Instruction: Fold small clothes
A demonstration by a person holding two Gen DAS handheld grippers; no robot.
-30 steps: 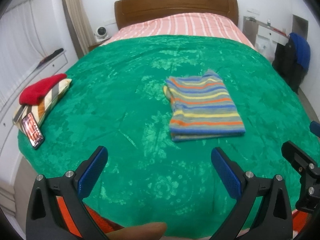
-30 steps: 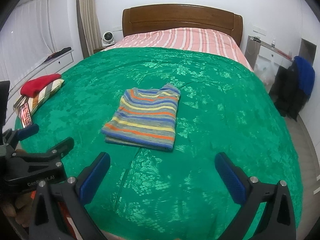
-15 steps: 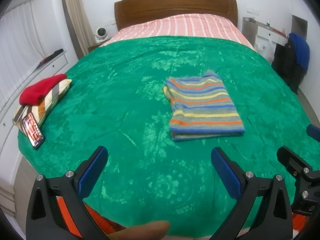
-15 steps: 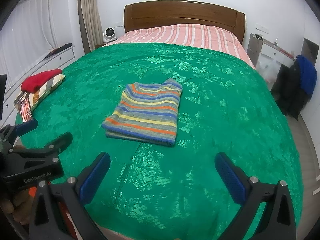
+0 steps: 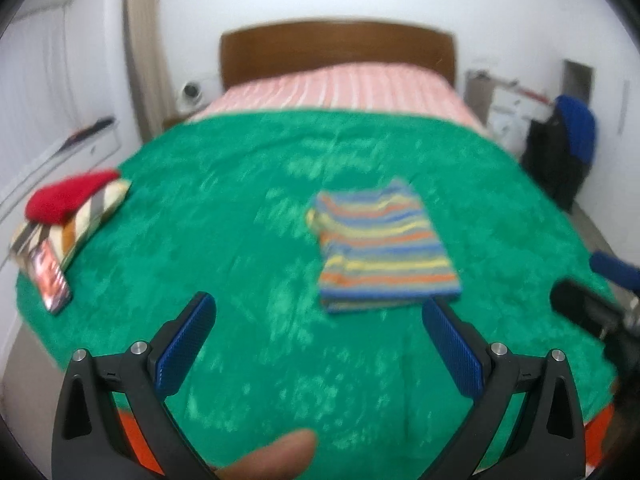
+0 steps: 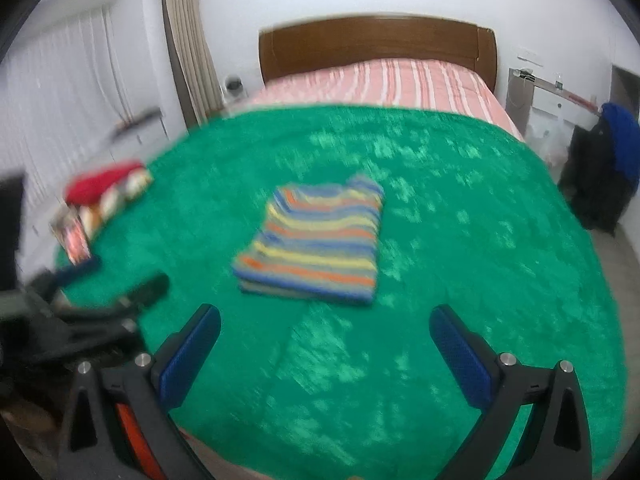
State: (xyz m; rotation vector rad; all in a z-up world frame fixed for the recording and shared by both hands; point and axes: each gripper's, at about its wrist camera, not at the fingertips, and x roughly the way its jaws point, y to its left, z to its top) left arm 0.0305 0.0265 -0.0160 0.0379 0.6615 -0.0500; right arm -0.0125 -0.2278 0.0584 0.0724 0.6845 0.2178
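Both grippers, left [image 5: 318,316] and right [image 6: 324,326], hang spread and empty; leave the folded rainbow-striped knit top [image 6: 316,240] squared on the green bedspread [image 6: 460,240].

A green bedspread [image 5: 248,216] of cloth with a faint sheen is covering the bed, a soft knit striped garment [image 6: 316,240] lying folded on it. The wooden headboard [image 6: 376,44] is showing a smooth brown finish, while both grippers' matt black plastic arms are carrying textured blue pads [image 5: 186,346] and bright metal screws [image 6: 507,358].
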